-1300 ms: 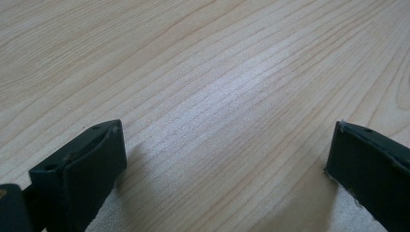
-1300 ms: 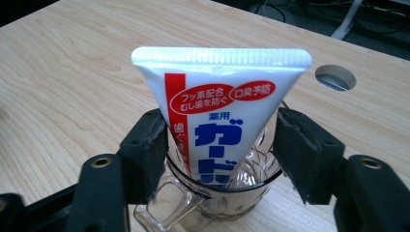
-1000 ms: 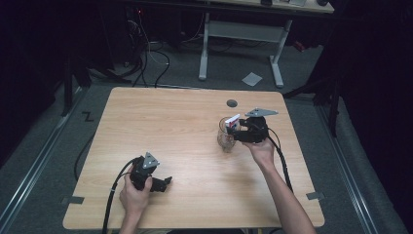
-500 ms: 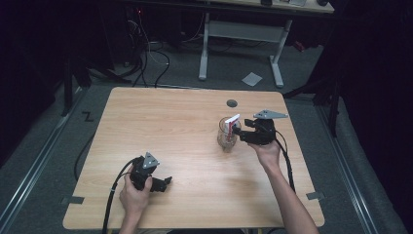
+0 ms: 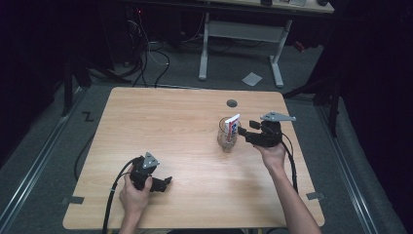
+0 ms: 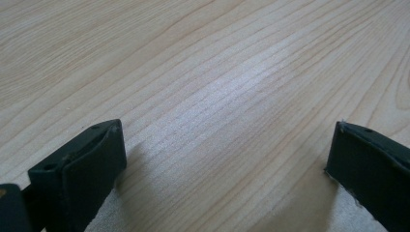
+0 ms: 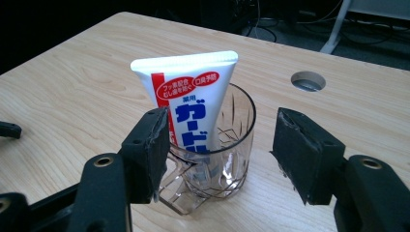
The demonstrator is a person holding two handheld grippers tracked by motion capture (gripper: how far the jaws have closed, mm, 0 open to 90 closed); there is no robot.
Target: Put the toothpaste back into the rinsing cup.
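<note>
I am seeing one glass mug (image 7: 212,159) standing on the worktop (image 5: 175,126), holding one toothpaste tube (image 7: 191,104). My right gripper (image 5: 243,133) is sitting at its 3 o'clock, fingers apart and holding nothing. My left gripper (image 5: 164,183) is resting around the worktop's 7 o'clock, fingers also spread.

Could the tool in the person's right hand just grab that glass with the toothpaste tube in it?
Probably yes: the right tool is open, facing the glass with nothing between them.

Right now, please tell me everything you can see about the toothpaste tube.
The toothpaste tube is white plastic with a red stripe and blue and red Japanese print. It stands cap-down, leaning, inside a clear cut-glass cup on the wooden table, its flat crimped end uppermost. The open right hand-held gripper is beside the cup, not touching the tube.
</note>
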